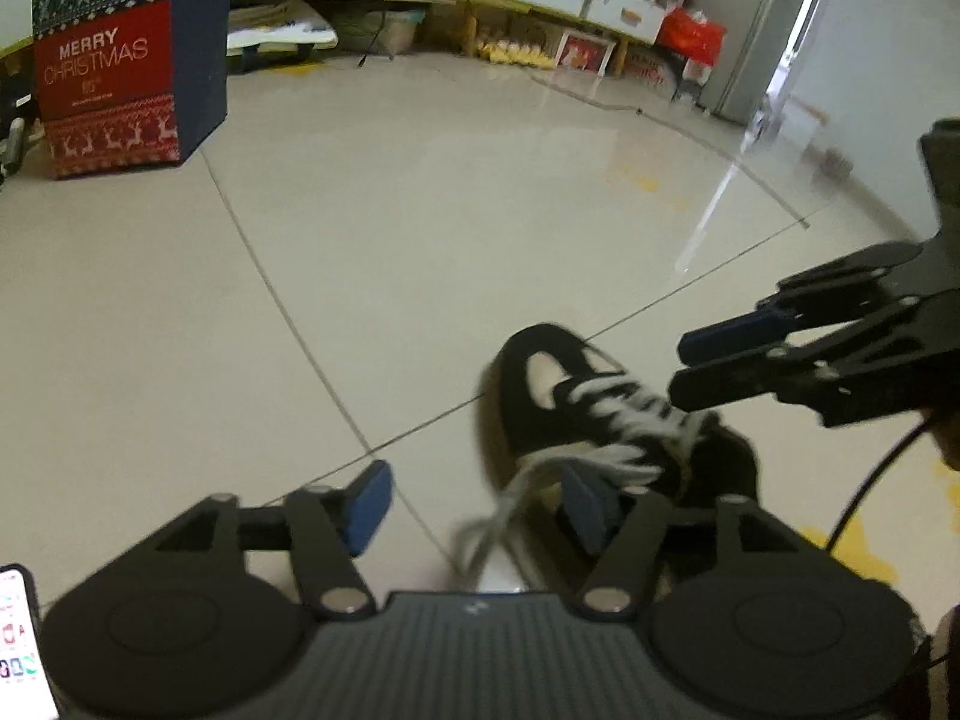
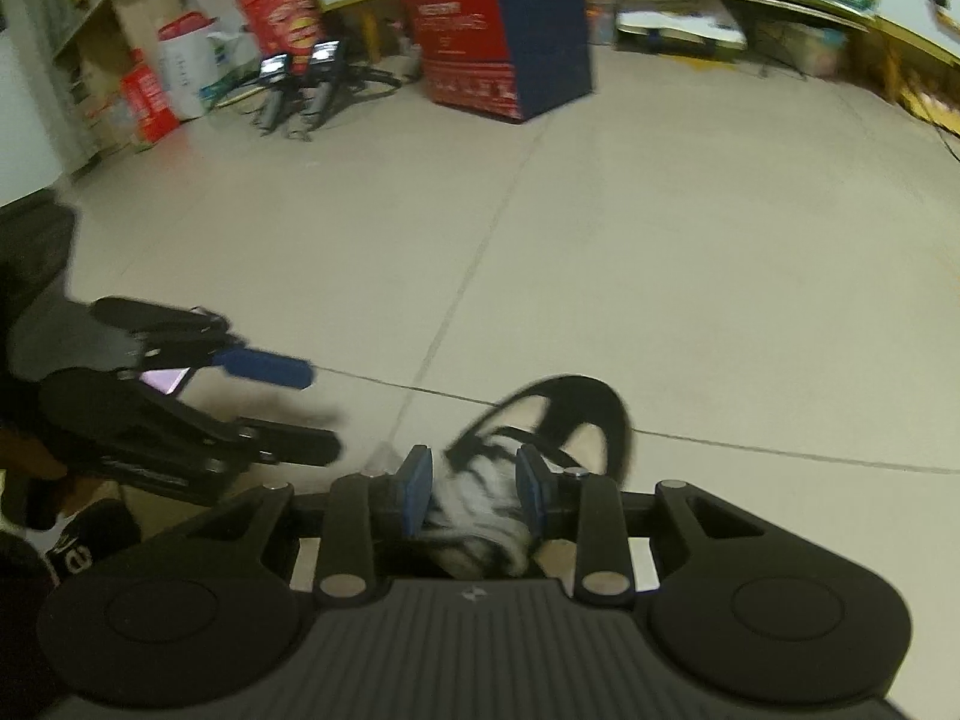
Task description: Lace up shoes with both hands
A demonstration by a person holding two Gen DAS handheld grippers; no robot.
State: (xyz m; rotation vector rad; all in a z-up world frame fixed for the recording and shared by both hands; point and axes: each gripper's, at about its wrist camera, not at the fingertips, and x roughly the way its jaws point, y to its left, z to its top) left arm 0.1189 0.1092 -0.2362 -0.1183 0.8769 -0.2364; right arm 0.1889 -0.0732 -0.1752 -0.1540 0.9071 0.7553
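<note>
Black sneaker (image 1: 600,414) on floor tile (image 1: 420,228), white laces (image 1: 624,420) criss-crossed, loose ends (image 1: 492,516) trailing. Left gripper (image 1: 480,504) spread wide around ends, likely lining up a pinch. Right gripper (image 2: 474,489) parted, straddling laced tongue.

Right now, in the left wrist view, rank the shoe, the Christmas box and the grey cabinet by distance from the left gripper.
From the left gripper:
1. Shoe, just ahead, to the right.
2. Christmas box, far left on the floor.
3. Grey cabinet, far right, about as far; too close to call.
</note>
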